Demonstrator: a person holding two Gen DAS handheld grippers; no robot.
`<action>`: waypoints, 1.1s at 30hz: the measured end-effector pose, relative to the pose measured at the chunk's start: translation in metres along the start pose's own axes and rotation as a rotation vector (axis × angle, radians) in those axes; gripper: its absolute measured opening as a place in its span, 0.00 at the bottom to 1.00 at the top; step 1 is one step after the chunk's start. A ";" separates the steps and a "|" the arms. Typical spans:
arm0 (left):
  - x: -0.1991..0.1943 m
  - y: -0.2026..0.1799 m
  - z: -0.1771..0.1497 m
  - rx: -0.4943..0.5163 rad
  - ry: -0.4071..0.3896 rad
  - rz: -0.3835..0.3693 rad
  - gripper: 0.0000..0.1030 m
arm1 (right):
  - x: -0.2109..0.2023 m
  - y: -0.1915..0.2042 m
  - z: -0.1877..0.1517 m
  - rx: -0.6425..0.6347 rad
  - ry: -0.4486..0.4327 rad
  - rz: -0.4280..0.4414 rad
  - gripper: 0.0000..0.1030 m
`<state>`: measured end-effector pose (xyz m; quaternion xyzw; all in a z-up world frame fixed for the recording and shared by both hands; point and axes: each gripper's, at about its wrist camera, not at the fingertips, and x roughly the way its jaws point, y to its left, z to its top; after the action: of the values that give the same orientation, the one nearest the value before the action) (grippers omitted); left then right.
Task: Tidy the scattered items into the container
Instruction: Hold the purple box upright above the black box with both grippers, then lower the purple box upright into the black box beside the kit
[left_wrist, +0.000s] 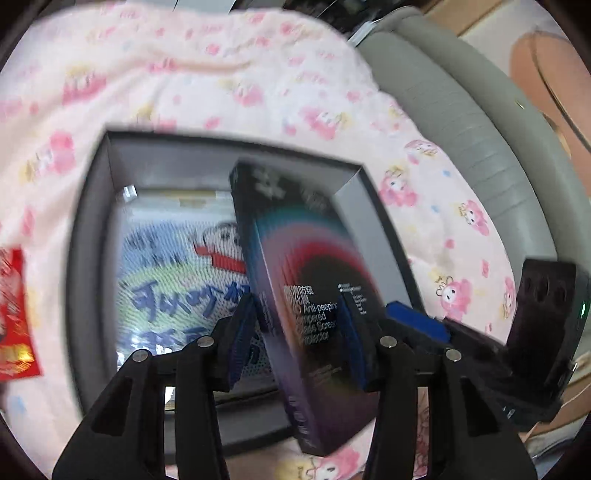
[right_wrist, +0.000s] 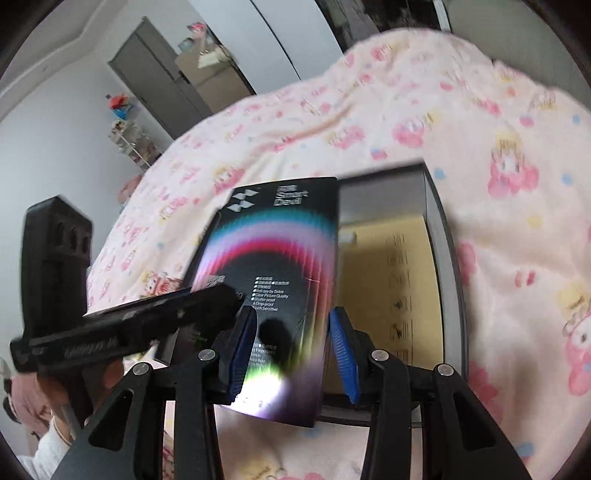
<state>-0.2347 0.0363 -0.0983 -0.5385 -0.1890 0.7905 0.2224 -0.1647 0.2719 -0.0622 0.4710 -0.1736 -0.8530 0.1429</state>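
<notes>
Both grippers — left (left_wrist: 301, 332), right (right_wrist: 291, 347) — are clamping the screen-protector box (left_wrist: 314, 295) above the grey container (left_wrist: 92, 221) ahead — lowering, then releasing, comes next.

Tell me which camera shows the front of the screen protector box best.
The right wrist view: the screen protector box faces it almost flat, logo and rainbow arc readable. The left wrist view sees the box turned edge-on, blurred, above the grey container.

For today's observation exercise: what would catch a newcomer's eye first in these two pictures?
A dark screen-protector box with a rainbow arc fills the middle, between the left gripper pads and hanging over an open grey container. All around lies a pink cartoon blanket; a red packet lies left of the container.
</notes>
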 end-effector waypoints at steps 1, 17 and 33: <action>0.008 0.006 0.000 -0.030 0.019 -0.011 0.45 | 0.002 -0.003 -0.002 0.001 0.012 -0.004 0.35; 0.001 0.018 -0.012 -0.045 0.044 0.147 0.43 | 0.004 -0.019 0.002 0.031 0.022 -0.016 0.32; 0.071 0.003 0.015 -0.024 0.170 0.298 0.42 | 0.028 -0.001 0.060 -0.072 -0.002 -0.203 0.32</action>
<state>-0.2719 0.0725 -0.1493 -0.6279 -0.0969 0.7642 0.1114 -0.2305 0.2706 -0.0540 0.4797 -0.0943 -0.8693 0.0724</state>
